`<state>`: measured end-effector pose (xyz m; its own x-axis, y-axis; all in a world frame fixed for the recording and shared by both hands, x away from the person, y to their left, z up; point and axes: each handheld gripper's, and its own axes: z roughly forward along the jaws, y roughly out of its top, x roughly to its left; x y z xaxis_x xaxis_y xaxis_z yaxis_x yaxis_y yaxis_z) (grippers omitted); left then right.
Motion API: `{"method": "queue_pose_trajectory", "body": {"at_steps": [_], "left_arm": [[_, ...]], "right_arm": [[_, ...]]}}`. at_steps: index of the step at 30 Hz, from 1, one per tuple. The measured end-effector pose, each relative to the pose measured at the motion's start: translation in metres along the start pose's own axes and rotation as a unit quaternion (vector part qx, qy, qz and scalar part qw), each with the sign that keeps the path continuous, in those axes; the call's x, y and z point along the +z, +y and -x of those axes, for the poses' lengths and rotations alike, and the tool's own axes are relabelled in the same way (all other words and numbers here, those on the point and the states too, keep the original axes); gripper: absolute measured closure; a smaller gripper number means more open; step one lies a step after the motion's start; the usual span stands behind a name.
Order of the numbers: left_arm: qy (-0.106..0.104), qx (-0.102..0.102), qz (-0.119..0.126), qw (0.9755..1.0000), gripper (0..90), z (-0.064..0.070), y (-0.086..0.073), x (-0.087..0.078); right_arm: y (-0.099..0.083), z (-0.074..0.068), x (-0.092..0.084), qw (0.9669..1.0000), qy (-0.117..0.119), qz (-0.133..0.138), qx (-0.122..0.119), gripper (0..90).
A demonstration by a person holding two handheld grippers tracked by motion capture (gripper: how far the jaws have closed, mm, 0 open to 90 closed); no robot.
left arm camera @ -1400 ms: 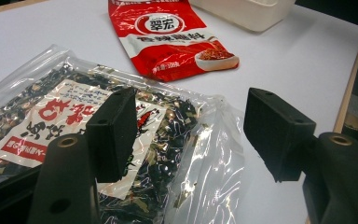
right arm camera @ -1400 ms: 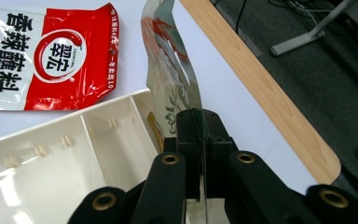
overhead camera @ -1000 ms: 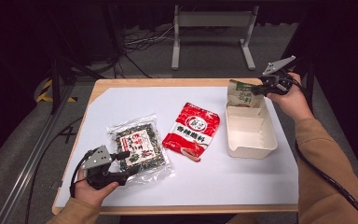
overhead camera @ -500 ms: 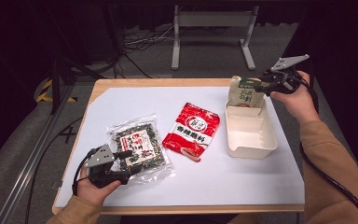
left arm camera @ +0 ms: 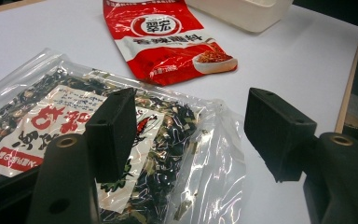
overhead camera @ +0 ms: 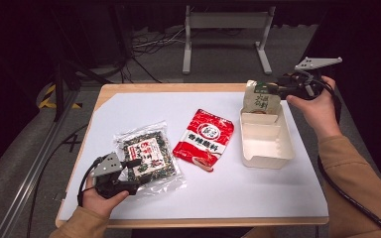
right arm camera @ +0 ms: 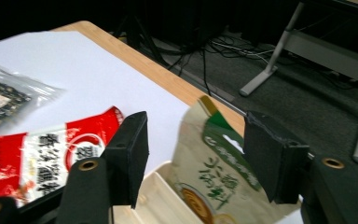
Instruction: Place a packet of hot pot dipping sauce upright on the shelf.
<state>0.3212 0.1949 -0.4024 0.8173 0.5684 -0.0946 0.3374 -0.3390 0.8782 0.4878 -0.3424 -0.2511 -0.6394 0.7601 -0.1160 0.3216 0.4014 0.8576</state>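
A beige packet with a green top [overhead camera: 259,99] [right arm camera: 214,182] stands leaning in the far compartment of the white tray [overhead camera: 268,148] [right arm camera: 154,196]. My right gripper [overhead camera: 279,89] [right arm camera: 196,149] hovers just right of the packet's top. Its jaws have just been opening, and the pads stand apart from the packet. A red packet [overhead camera: 204,139] [left arm camera: 168,42] lies flat mid-table. At the front left my left gripper [overhead camera: 135,174] [left arm camera: 193,121] is open, low over the near corner of a clear packet of dark dried bits [overhead camera: 146,153] [left arm camera: 42,121], without gripping it.
A white sheet [overhead camera: 228,198] covers the wooden table [overhead camera: 178,88]. The tray's near compartment holds nothing. Behind the table, a metal stand [overhead camera: 223,29] and cables lie on the floor. A rail [overhead camera: 30,168] runs along the left side.
The right gripper has opened and let go of the beige packet, then drawn back to the right and upward. The packet stays leaning in the tray. The left hand has not moved.
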Motion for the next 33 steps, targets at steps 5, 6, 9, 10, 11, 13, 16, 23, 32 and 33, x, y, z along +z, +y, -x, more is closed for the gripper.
{"method": "queue_pose_trajectory", "body": {"at_steps": [5,6,9,10,11,13,16,23,32,33], "left_arm": [[-0.001,0.001,0.002,1.0,35.0,0.0,0.0,0.0],[-0.001,0.001,0.002,1.0,35.0,0.0,0.0,0.0],[0.0,0.0,0.004,1.0,35.0,0.0,0.0,0.0],[0.0,0.0,0.004,1.0,35.0,0.0,0.0,0.0],[-0.001,0.0,0.004,1.0,35.0,0.0,0.0,0.0],[-0.003,0.001,0.003,1.0,35.0,0.0,0.001,0.0],[-0.002,0.0,0.002,1.0,35.0,0.001,0.001,0.0],[0.001,0.002,0.004,1.0,35.0,0.001,0.0,-0.002],[0.01,-0.004,0.006,0.9999,35.0,0.004,-0.005,-0.01],[0.012,-0.002,0.006,0.9999,35.1,0.004,-0.005,-0.012]], "right_arm": [[0.005,-0.017,-0.001,0.9996,0.024,0.007,0.011,44.9],[0.007,-0.021,-0.001,0.9994,0.03,0.011,0.014,45.0],[0.009,-0.03,-0.002,0.9989,0.041,0.014,0.015,46.6],[0.011,-0.035,0.0,0.9987,0.047,0.013,0.015,47.2],[0.011,-0.038,0.001,0.9985,0.052,0.012,0.014,47.2],[0.012,-0.044,0.003,0.9981,0.059,0.011,0.01,47.2],[0.013,-0.054,0.009,0.9971,0.075,0.006,0.012,45.0],[0.017,-0.072,0.027,0.9955,0.092,-0.009,0.022,41.5],[0.017,-0.081,0.058,0.994,0.1,-0.039,0.022,38.5],[0.016,-0.08,0.062,0.994,0.099,-0.042,0.022,38.5]]}}
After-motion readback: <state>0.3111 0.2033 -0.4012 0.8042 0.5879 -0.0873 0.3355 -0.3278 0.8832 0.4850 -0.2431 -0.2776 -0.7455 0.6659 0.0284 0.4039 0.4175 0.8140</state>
